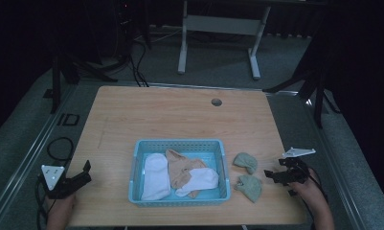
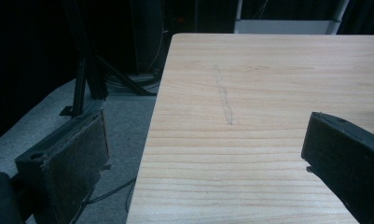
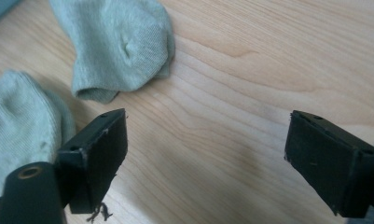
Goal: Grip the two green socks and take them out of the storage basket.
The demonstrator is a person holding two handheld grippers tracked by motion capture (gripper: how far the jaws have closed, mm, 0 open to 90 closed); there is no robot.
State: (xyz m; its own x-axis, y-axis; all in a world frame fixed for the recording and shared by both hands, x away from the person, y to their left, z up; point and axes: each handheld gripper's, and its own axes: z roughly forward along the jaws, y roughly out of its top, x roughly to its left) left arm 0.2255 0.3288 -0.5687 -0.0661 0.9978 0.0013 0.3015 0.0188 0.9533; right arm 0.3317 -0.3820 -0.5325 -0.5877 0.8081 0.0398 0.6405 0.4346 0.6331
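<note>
Three socks lie in the basket [image 1: 137, 191], two green socks [image 1: 247, 175] wait just right of it, and both grippers [image 1: 74, 181] [image 1: 276, 176] gape wide, empty.

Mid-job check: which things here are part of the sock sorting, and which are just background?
Part of the job:
blue basket
two white socks and a tan sock in it
two green socks on the table beside it
right gripper, open, near them
left gripper, open

Background:
cable hole
white desk frame
floor cables
</note>
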